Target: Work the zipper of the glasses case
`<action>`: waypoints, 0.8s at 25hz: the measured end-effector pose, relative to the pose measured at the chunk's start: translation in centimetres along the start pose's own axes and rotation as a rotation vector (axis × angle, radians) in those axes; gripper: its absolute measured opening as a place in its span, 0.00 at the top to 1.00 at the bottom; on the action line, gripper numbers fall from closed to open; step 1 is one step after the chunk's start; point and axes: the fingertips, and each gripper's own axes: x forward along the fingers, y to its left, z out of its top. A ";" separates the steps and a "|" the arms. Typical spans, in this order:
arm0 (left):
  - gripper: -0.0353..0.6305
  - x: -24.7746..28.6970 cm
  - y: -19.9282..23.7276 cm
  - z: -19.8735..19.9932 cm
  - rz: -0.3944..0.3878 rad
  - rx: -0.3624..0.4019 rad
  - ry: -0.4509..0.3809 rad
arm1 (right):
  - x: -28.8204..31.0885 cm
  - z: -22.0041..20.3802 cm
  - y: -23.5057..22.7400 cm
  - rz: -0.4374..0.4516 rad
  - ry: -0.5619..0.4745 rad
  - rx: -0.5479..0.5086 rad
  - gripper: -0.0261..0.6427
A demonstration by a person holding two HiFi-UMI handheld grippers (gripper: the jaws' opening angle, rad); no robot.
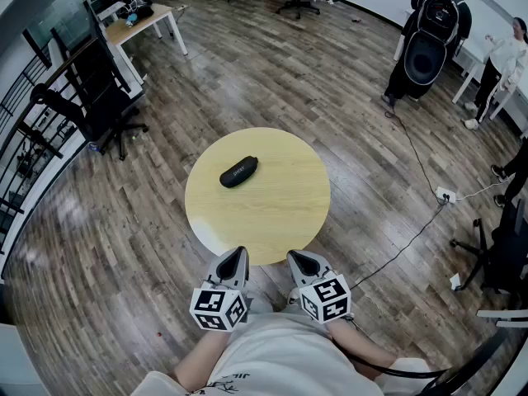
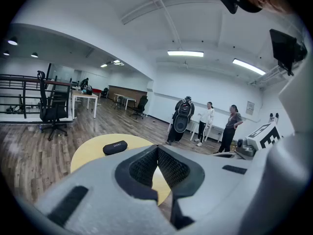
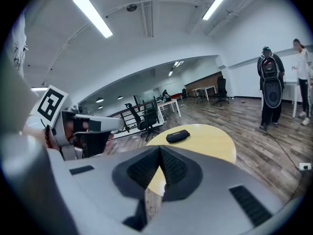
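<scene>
The black glasses case (image 1: 238, 172) lies zipped on the round yellow table (image 1: 280, 221), left of the table's middle. My left gripper (image 1: 237, 256) and right gripper (image 1: 297, 259) hover side by side at the table's near edge, well short of the case. In the left gripper view the case (image 2: 115, 147) lies ahead and to the left of my left gripper (image 2: 157, 149), whose jaws meet with nothing between them. The right gripper view shows the case (image 3: 177, 136) ahead of my right gripper (image 3: 160, 149), its jaws also together and empty.
Wooden floor surrounds the table. Black office chairs (image 1: 103, 106) and a desk (image 1: 140, 21) stand at the back left beside a railing. People (image 1: 433, 40) stand at the far right. A cable runs to a power strip (image 1: 445, 195) on the floor at right.
</scene>
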 end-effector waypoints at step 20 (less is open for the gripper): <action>0.94 11.1 11.7 6.2 -0.078 -0.008 -0.016 | 14.8 7.7 -3.6 -0.044 0.027 -0.034 0.96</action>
